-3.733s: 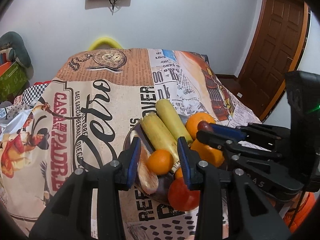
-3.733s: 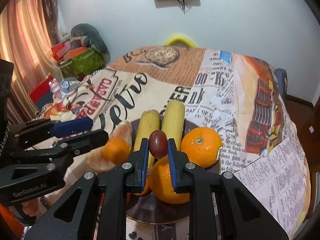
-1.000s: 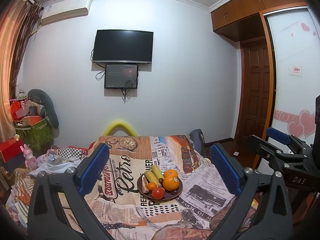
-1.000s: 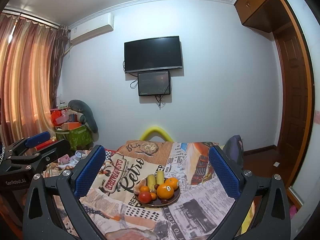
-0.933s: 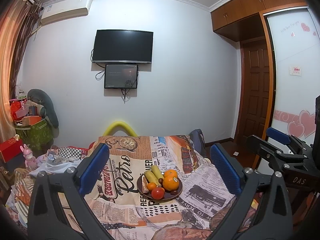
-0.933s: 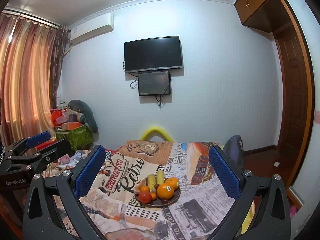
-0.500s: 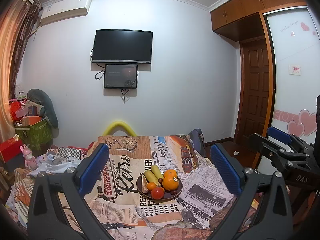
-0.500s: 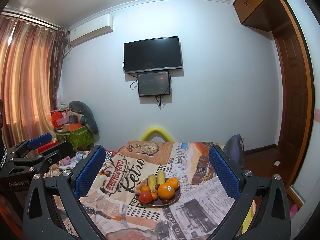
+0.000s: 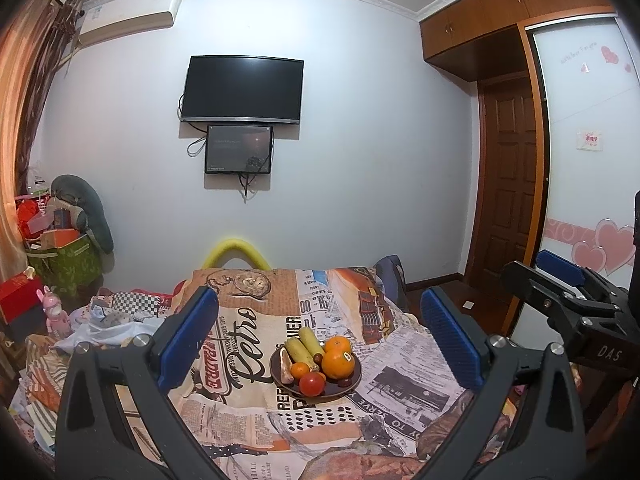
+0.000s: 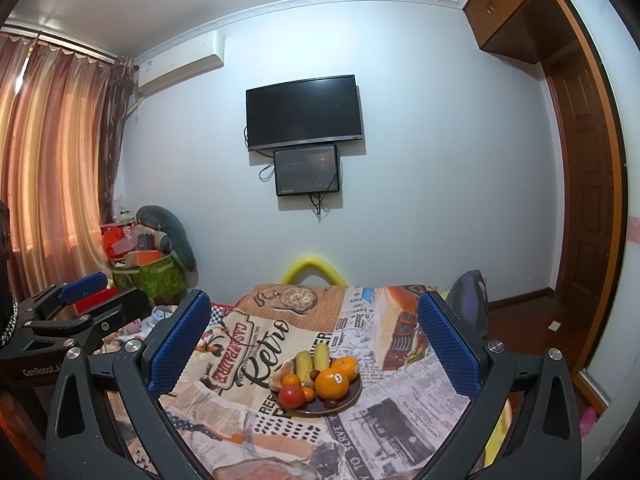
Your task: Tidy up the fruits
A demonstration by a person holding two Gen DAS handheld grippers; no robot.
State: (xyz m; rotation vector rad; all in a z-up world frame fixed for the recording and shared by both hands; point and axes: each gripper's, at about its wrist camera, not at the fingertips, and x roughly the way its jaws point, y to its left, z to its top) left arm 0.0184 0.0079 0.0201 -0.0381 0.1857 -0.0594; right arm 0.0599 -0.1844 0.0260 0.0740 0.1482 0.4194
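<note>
A dark round plate (image 9: 352, 383) sits on the newspaper-print cloth of the table (image 9: 248, 332). It holds two bananas (image 9: 305, 346), two oranges (image 9: 338, 363), a tomato (image 9: 312, 384), a small mandarin (image 9: 300, 370) and dark grapes (image 9: 318, 358). The plate (image 10: 354, 396) also shows in the right wrist view with the oranges (image 10: 331, 384) and tomato (image 10: 291, 396). My left gripper (image 9: 318, 344) is wide open and empty, held far back from the plate. My right gripper (image 10: 314, 344) is wide open and empty, also far back.
A yellow chair back (image 9: 236, 254) stands behind the table. A TV (image 9: 242, 89) hangs on the wall. Boxes and a green bag (image 9: 64, 264) pile at the left, a wooden door (image 9: 506, 184) at the right, curtains (image 10: 52, 168) at the far left.
Since 3.7 s ago both grippers have let go of their fruit, opened wide and pulled far back from the plate. Over the last second there is only slight drift.
</note>
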